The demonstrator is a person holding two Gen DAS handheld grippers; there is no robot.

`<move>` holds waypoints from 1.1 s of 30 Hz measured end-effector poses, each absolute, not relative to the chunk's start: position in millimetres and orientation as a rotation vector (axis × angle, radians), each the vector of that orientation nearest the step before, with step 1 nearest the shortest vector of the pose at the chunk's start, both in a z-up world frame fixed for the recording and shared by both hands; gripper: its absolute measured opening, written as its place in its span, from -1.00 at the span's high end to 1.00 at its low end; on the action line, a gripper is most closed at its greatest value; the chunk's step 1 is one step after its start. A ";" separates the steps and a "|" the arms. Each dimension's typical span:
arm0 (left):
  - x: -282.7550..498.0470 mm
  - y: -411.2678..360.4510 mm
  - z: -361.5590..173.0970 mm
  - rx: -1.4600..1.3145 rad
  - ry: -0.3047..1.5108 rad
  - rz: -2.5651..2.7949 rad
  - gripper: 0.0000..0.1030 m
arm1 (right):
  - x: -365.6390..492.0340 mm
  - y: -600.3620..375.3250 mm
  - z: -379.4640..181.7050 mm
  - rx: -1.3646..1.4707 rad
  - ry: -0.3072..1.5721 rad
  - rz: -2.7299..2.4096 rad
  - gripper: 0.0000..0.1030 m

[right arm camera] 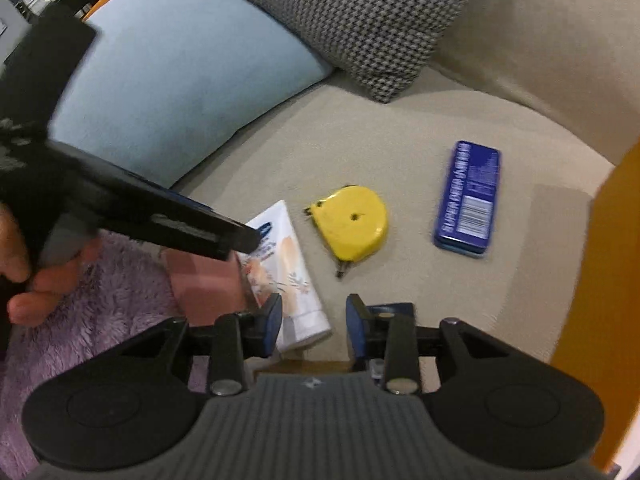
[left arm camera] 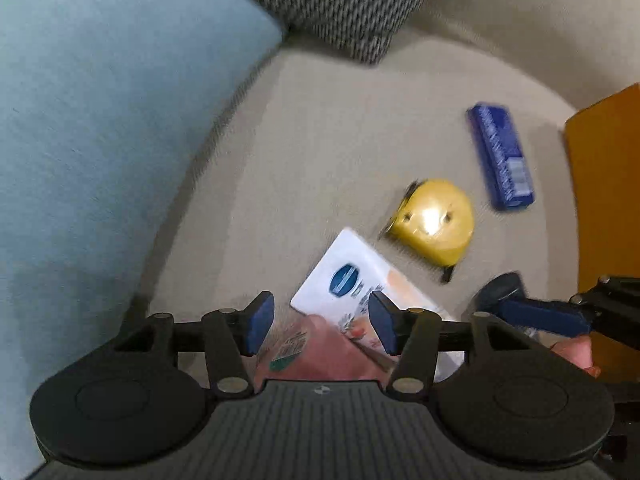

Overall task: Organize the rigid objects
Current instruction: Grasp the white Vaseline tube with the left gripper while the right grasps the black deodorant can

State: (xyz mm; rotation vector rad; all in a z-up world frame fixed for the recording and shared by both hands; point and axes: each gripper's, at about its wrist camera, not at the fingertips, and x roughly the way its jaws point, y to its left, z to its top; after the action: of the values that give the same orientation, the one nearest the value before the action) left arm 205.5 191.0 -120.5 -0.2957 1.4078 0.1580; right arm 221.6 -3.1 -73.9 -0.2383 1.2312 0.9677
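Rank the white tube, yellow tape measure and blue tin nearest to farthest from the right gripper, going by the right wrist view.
From the right gripper:
1. White tube, beside the gripper's left finger, lower left.
2. Yellow tape measure, just ahead, centre.
3. Blue tin, farther off to the right on the sofa seat.

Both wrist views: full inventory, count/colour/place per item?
tape measure: 1, yellow, mid seat cushion
tin: 1, blue, seat, right of tape measure
tube: 1, white, seat, left of tape measure
pink box: 1, pink, partly under tube
light blue pillow: 1, sofa back left
houndstooth pillow: 1, black-white, sofa back
purple fuzzy fabric: 1, seat, near left
left hand-held gripper: black, blue pads, open over tube
right hand-held gripper: same, open
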 end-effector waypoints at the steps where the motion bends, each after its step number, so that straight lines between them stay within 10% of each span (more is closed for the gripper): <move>1: 204.8 193.0 -124.3 -0.314 1.413 0.155 -0.24 | 222.0 -0.3 -76.4 -0.246 1.233 0.969 0.29; 12: 206.5 196.4 -128.2 -0.544 1.289 0.056 0.36 | 233.2 5.7 -88.7 -0.285 1.249 0.936 0.33; 22: 207.3 185.9 -114.1 -0.485 1.346 0.076 -0.28 | 248.4 -24.9 -68.9 -0.249 1.228 0.833 0.32; 33: 217.6 141.8 -133.1 -0.345 1.388 0.004 -0.24 | 245.1 -54.4 -66.5 -0.219 1.248 0.775 0.32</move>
State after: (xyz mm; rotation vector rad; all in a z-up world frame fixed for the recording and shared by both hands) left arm 217.6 141.8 -133.1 -0.3453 1.3884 0.0039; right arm 245.1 -54.4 -66.5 -0.2187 1.2481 0.7746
